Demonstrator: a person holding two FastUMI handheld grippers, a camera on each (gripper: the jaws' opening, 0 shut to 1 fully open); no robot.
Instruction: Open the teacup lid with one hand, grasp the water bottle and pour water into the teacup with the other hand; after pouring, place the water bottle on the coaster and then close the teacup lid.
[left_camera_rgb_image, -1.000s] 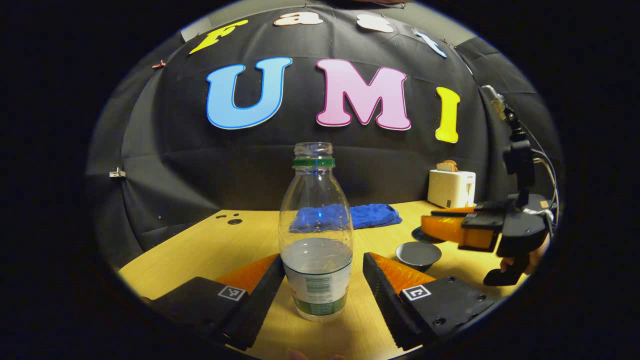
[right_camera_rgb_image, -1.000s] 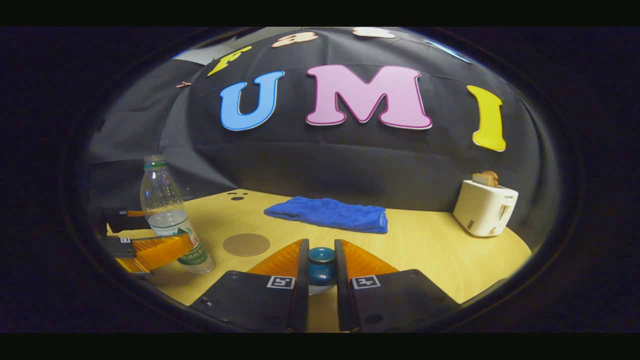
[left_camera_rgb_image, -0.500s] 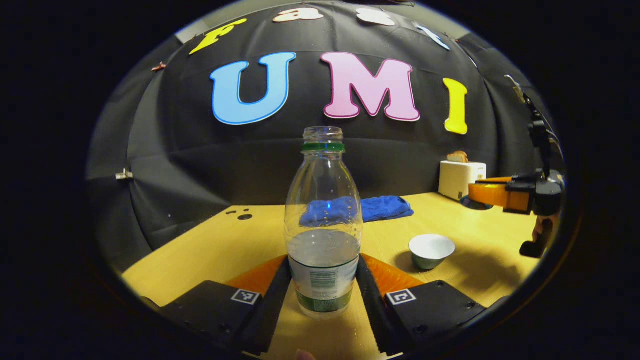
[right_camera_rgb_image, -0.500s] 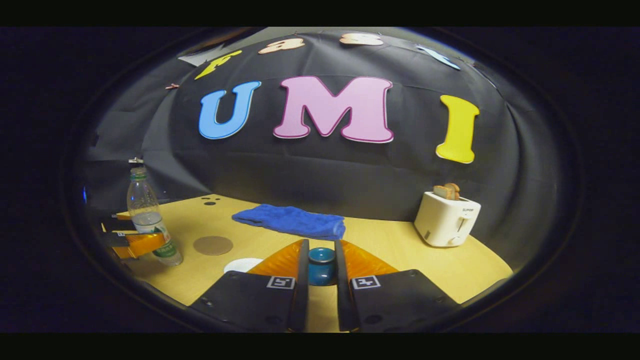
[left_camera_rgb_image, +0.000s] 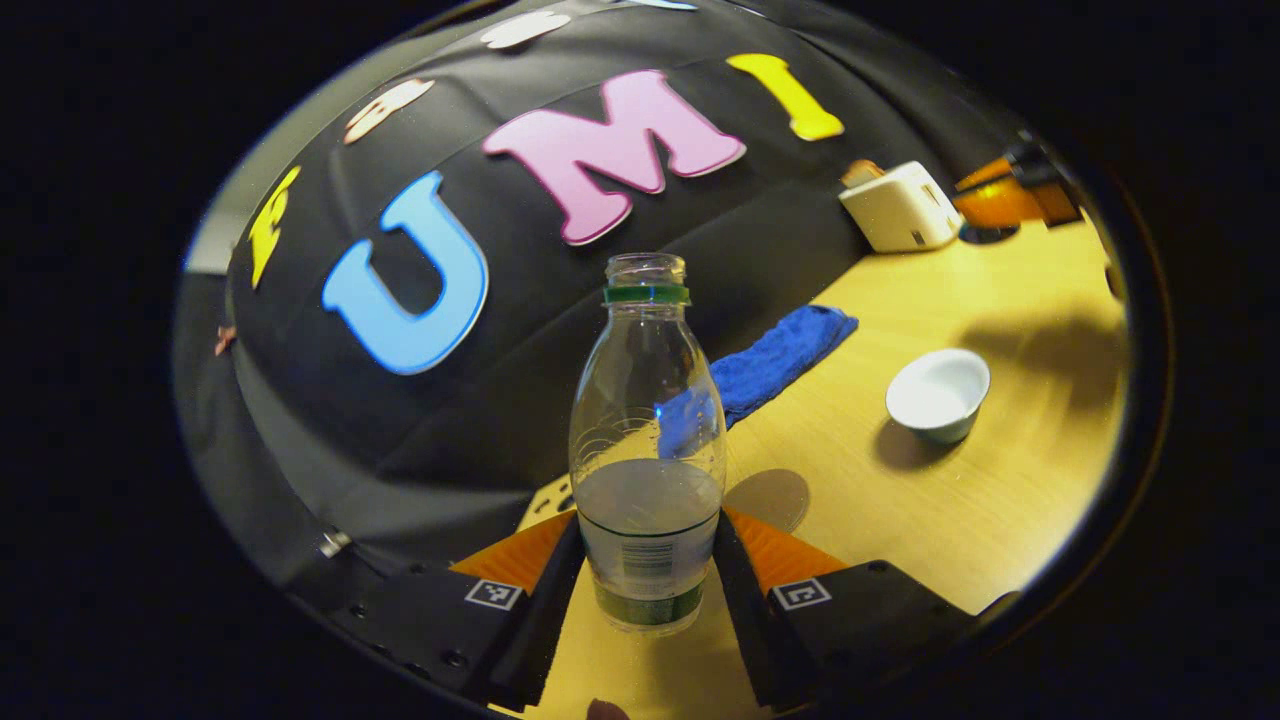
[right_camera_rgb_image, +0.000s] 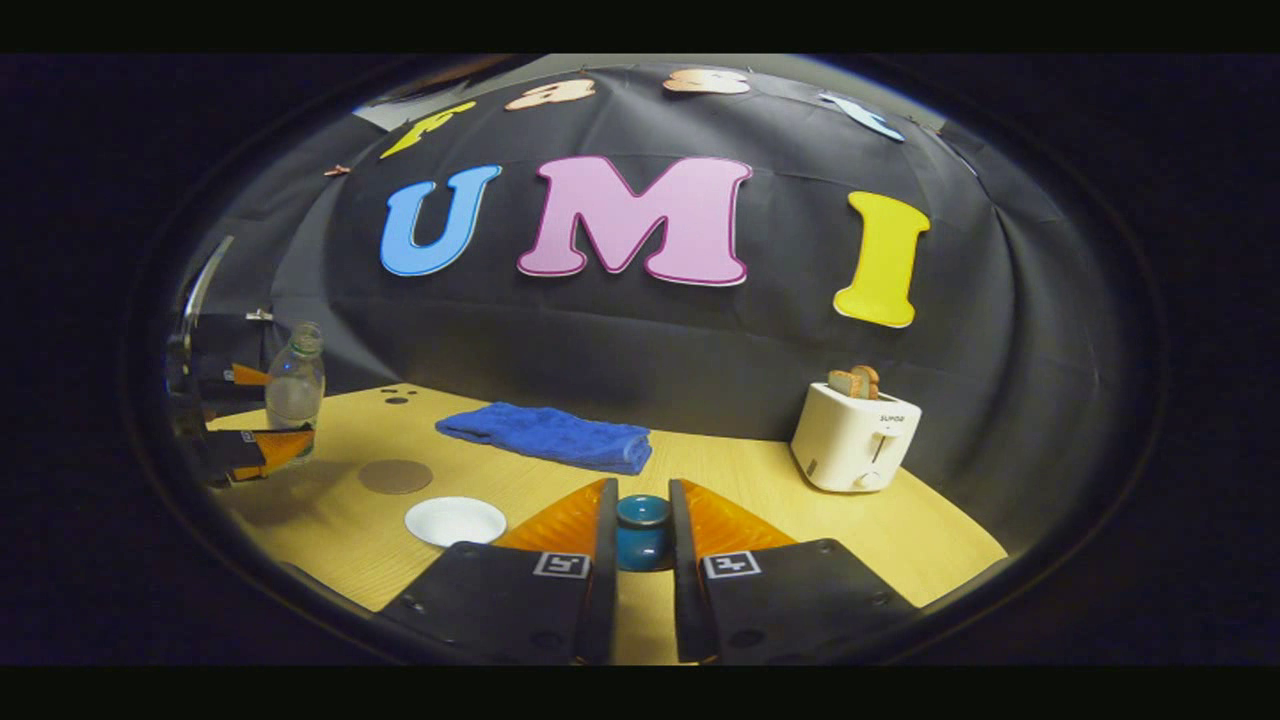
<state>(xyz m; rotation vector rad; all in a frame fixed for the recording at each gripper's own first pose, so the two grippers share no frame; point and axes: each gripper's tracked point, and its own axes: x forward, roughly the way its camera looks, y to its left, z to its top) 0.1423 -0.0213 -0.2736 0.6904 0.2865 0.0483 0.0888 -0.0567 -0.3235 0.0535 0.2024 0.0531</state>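
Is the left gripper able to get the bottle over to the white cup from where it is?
Probably yes. The left gripper has its jaws shut on the bottle, the cup sits open with its lid off, and only bare table and a flat coaster lie between them.

The clear water bottle (left_camera_rgb_image: 647, 470), uncapped and roughly a third full, fills the centre of the left gripper view. The white teacup (left_camera_rgb_image: 938, 393) sits open at right, the round brown coaster (left_camera_rgb_image: 768, 498) lower centre. The blue lid (right_camera_rgb_image: 642, 532) appears bottom centre in the right gripper view.
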